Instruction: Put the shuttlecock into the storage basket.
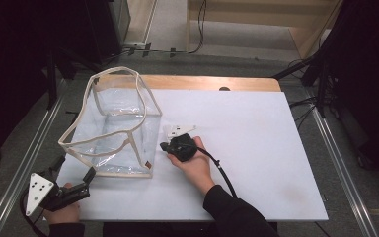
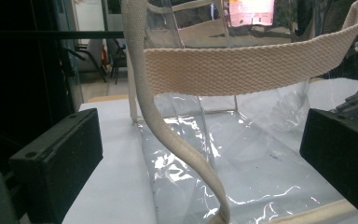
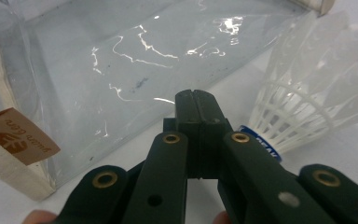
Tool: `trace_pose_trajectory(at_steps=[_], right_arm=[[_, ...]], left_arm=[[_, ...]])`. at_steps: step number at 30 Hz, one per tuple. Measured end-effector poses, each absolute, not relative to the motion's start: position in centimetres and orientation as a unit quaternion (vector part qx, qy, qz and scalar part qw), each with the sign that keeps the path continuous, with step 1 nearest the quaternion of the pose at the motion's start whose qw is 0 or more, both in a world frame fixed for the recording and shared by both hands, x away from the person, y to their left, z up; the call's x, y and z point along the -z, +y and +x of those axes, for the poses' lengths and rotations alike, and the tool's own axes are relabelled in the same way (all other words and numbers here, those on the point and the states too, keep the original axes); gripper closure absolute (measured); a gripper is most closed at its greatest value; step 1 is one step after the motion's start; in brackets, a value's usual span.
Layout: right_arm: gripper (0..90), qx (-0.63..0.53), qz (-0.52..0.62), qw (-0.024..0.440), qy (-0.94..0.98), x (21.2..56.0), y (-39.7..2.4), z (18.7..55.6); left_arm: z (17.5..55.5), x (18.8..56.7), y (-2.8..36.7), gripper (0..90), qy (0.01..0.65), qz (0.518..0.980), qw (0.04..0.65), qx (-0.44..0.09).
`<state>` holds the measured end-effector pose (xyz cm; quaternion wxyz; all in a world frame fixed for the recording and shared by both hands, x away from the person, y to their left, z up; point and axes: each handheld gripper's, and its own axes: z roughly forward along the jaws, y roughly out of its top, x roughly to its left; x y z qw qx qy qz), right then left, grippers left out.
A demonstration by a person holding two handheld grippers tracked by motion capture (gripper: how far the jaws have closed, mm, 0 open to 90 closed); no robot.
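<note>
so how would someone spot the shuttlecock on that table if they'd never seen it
Start at the white table and find the clear plastic bag with cream webbing trim standing at its left. The shuttlecock lies on the tabletop just beside the bag's lower right corner, by the shut right gripper. It is the only white feathered thing there.
</note>
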<state>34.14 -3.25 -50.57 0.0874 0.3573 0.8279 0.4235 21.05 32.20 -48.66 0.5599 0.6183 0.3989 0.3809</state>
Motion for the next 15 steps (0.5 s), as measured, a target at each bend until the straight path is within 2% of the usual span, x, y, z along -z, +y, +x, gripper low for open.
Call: trace_pose_trajectory(at_steps=[15], right_arm=[[88.2,-0.408,0.372,0.096,0.828,51.0,-4.1,34.1]], left_arm=[[21.0,48.7,32.2,0.0,0.399,0.619,0.560,-0.381]])
